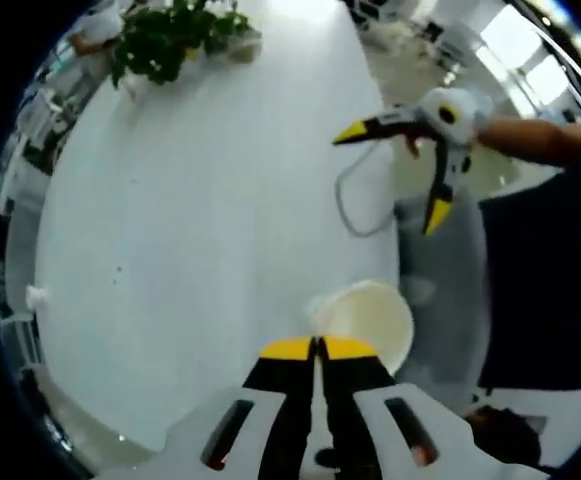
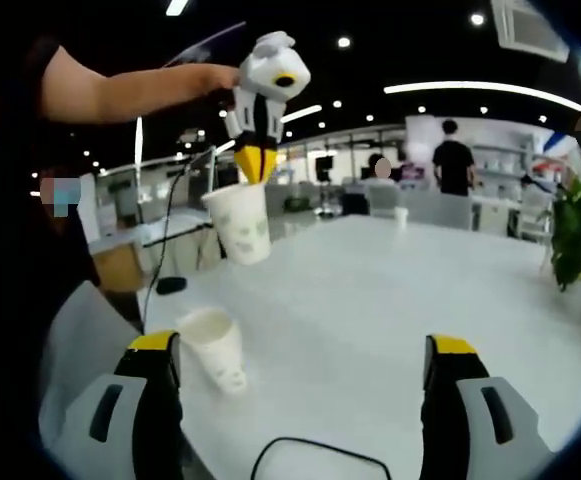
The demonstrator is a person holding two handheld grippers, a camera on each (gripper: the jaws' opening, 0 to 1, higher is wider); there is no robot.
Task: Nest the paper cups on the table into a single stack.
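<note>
- Pinching the rim of a paper cup, the left gripper hangs in the air over the near end of the table, as the right gripper view shows it; its yellow tips are together on the rim and the cup dangles below them, mouth up and slightly tilted.
- In the left gripper view, that gripper's black jaws with yellow tips meet at the bottom middle, and the held cup shows just past them as a round white mouth seen from above.
- A second cup stands on the table near its edge, leaning, well below the held one and apart from it.
- The right gripper has its jaws spread wide with nothing between them; they rise from the bottom of its own view, one near the second cup, the other far to the side.
- From the left gripper view, the right gripper is seen at a distance beyond the table edge, yellow tips wide apart, held by a hand on a bare arm.
- A dark cable loops on the table close to that gripper; a curve of cable also shows between the right jaws.
- A potted plant sits at the far end of the table.
- People stand in the background under ceiling lights.
</note>
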